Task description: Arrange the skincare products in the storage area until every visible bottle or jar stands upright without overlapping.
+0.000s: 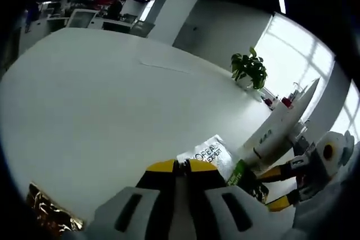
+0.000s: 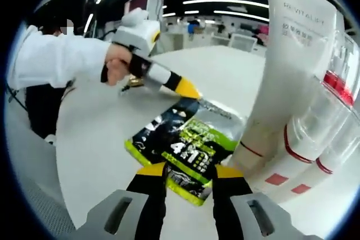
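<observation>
A glossy foil-like sachet (image 2: 185, 147) is seen on a smooth, matt white table (image 1: 101, 99). A smooth plastic tube (image 2: 292, 66) is seen beside glossy bottles (image 2: 320, 133).

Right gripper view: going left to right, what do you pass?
White sleeve → hand → left gripper → black-and-green sachet → white Revitalift tube → red-banded white bottles.

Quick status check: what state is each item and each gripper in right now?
Left gripper: jaws shut, empty.
Right gripper: jaws open around the sachet's near edge.
Black-and-green foil sachet: lying flat on the white table.
White Revitalift tube: standing upright.
Clear red-banded bottles: upright beside the tube.
</observation>
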`<state>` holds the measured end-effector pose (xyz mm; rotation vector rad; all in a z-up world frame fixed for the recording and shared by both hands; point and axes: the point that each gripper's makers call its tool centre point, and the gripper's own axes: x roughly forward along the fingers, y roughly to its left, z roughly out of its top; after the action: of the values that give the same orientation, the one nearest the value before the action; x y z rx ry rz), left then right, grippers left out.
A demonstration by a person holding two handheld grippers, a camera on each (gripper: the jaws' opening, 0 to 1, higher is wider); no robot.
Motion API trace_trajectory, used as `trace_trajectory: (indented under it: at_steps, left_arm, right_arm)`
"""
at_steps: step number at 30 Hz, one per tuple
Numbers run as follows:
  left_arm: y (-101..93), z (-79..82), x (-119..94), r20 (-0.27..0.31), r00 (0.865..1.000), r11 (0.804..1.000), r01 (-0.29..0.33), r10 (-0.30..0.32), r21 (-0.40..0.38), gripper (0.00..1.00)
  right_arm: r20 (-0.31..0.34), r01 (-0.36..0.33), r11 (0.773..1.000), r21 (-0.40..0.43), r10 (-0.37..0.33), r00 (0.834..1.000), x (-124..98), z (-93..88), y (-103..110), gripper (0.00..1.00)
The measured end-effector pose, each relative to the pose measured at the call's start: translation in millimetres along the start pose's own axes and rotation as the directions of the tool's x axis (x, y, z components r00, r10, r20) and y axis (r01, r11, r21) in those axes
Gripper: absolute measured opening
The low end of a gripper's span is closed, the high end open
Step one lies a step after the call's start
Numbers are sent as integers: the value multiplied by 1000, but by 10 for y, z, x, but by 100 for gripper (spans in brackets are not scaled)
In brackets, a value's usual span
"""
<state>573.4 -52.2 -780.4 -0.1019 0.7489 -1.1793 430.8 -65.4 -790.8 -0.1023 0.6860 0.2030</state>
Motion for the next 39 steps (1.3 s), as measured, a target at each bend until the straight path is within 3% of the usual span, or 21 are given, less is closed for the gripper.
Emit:
trace_trajectory:
  at_steps: [11, 19, 23, 28, 31, 33, 39]
  left_arm:
    - [165, 127, -169, 27, 998, 998, -62, 62, 30, 5]
    - [-69, 170, -399, 60, 997, 989, -55, 47, 139, 6]
    - [-106, 127, -543, 64, 997, 990, -48, 40, 130, 6]
    - [-148, -28, -711, 19, 999, 975, -51, 48, 215, 9]
    - [-259, -21, -802, 32, 999, 990, -5, 1, 141, 13]
    - [-362, -19, -904, 50, 999, 984, -21, 13, 176, 18]
    - [-311, -87, -1062, 23, 998, 955, -60, 56, 290, 28]
  right_arm:
    - [-2, 3, 1000, 0, -3, 1000, 0, 3, 7, 30]
    - [-4, 4, 1000, 4, -4, 1000, -3, 3, 13, 30]
    - [-5, 5, 1000, 5, -5, 1000, -2, 2, 13, 30]
    - [-6, 3, 1000, 4, -3, 1000, -4, 2, 17, 30]
    - [-8, 2, 1000, 0, -2, 1000, -4, 1, 19, 30]
    - [-9, 1, 1000, 0, -1, 1000, -5, 1, 21, 30]
    - [-9, -1, 1000, 4, 1, 1000, -8, 0, 21, 30]
